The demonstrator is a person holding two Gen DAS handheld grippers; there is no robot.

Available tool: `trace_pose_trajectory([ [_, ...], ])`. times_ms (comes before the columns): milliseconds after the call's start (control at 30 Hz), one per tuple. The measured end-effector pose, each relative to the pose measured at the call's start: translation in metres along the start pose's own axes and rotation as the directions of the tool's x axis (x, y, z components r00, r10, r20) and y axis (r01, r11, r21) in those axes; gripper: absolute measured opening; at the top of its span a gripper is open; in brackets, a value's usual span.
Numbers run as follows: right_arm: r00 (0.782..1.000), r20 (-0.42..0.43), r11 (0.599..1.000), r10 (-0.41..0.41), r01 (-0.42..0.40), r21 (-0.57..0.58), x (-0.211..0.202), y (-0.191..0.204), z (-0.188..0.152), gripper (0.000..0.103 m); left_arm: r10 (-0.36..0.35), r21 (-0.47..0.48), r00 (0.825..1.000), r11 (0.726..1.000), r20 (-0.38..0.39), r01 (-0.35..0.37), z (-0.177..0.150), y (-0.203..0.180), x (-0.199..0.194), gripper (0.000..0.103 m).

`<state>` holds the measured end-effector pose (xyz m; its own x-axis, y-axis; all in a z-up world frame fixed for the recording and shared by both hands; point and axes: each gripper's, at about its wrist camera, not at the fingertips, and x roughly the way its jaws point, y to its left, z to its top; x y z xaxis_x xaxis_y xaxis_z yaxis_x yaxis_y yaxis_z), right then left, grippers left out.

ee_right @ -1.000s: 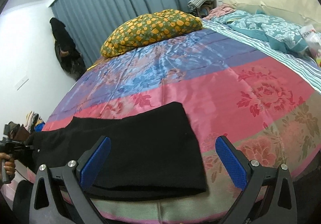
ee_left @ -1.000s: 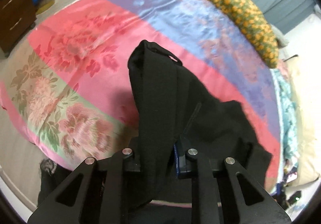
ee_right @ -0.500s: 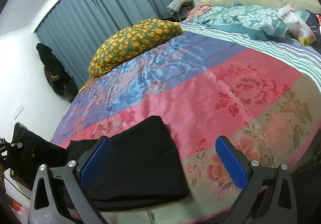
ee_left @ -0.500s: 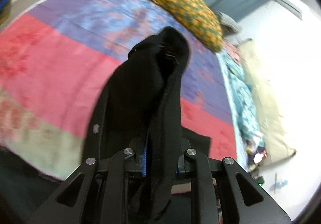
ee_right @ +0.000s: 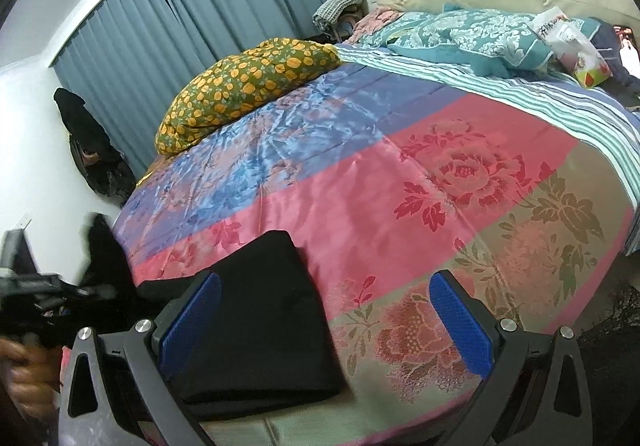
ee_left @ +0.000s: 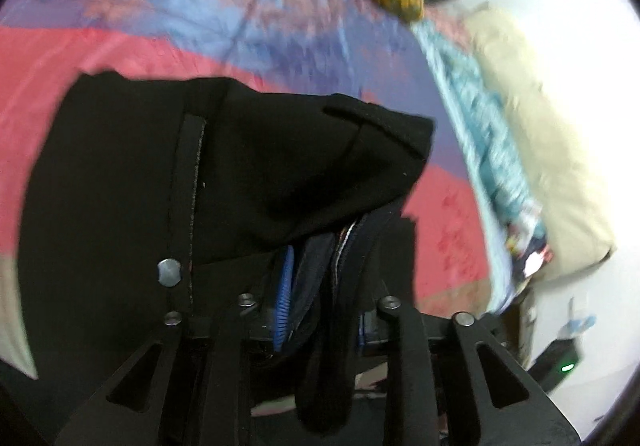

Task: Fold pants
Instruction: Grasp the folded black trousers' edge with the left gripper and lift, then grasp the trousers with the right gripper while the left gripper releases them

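A bed [ee_right: 420, 182], covered by a floral satin quilt, is shown with black pants [ee_right: 260, 310], an orange-spotted cushion [ee_right: 248, 86] and teal pillows [ee_right: 472, 34] laid on it.

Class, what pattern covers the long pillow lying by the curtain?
Orange-yellow blobs on olive green; the pillow shows best in the right wrist view.

Both cameras sit on hand-held grippers at the near edge of the bed [ee_right: 460, 182], angled down across it. The left wrist view is very near the black pants [ee_left: 168, 174], which fill its lower half. The right wrist view takes in the headboard end. Both show the orange-spotted pillow [ee_right: 244, 82].
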<state>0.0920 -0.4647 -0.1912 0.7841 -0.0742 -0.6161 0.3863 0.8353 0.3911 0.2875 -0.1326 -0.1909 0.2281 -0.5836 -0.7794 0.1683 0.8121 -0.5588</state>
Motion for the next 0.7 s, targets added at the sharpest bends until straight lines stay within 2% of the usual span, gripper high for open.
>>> trace_pose_trajectory([
  [67,1.000,-0.006,1.000,0.004,-0.004,-0.002,0.001,0.001,0.000,0.103,-0.031,0.004,0.997,0.999,-0.075,0.031,-0.006,-0.004,0.019,0.039],
  [100,1.000,-0.003,1.000,0.013,-0.013,-0.001,0.001,0.001,0.000,0.103,-0.053,0.013,0.995,0.998,-0.090,0.054,-0.010,-0.009,0.019,0.040],
  [167,0.999,0.015,0.999,0.043,-0.043,0.006,-0.002,0.000,0.001,0.103,-0.105,0.059,0.990,0.992,-0.092,0.111,-0.020,-0.024,0.005,0.053],
  [233,0.993,0.046,0.993,0.111,-0.112,0.028,-0.008,-0.002,0.002,0.103,-0.171,0.138,0.984,0.975,-0.041,0.175,-0.028,-0.036,-0.028,0.056],
  [300,0.979,0.062,0.979,0.195,-0.199,0.054,-0.010,-0.003,0.004,0.103,-0.187,0.174,0.981,0.969,0.059,0.175,-0.032,-0.030,-0.069,0.057],
  [333,0.971,0.065,0.971,0.230,-0.234,0.057,-0.010,-0.002,0.003,0.103,-0.174,0.170,0.978,0.974,0.117,0.153,-0.032,-0.020,-0.088,0.057],
  [400,0.953,0.051,0.953,0.298,-0.300,0.036,-0.008,0.007,0.000,0.103,-0.122,0.121,0.968,0.988,0.218,0.097,-0.030,0.005,-0.117,0.054],
  [467,0.947,-0.021,0.947,0.321,-0.321,-0.006,0.000,0.023,-0.005,0.103,-0.021,0.043,0.958,0.999,0.288,0.009,-0.029,0.037,-0.136,0.028],
  [500,0.940,-0.087,0.942,0.329,-0.333,-0.039,0.007,0.035,-0.011,0.103,0.047,0.021,0.952,0.998,0.301,-0.056,-0.030,0.050,-0.139,0.022],
  [533,0.934,-0.146,0.938,0.327,-0.339,-0.071,0.014,0.047,-0.015,0.103,0.116,0.015,0.948,0.992,0.297,-0.126,-0.033,0.062,-0.140,0.013],
  [567,0.925,-0.188,0.929,0.329,-0.353,-0.108,0.020,0.059,-0.020,0.103,0.143,0.023,0.947,0.988,0.288,-0.156,-0.035,0.068,-0.137,0.007],
  [633,0.907,-0.236,0.903,0.350,-0.393,-0.173,0.026,0.079,-0.026,0.103,0.177,0.061,0.951,0.978,0.252,-0.199,-0.046,0.067,-0.122,0.007],
  [700,0.876,-0.283,0.869,0.390,-0.452,-0.202,0.035,0.092,-0.027,0.103,0.200,0.145,0.965,0.963,0.169,-0.226,-0.055,0.062,-0.092,0.006],
])
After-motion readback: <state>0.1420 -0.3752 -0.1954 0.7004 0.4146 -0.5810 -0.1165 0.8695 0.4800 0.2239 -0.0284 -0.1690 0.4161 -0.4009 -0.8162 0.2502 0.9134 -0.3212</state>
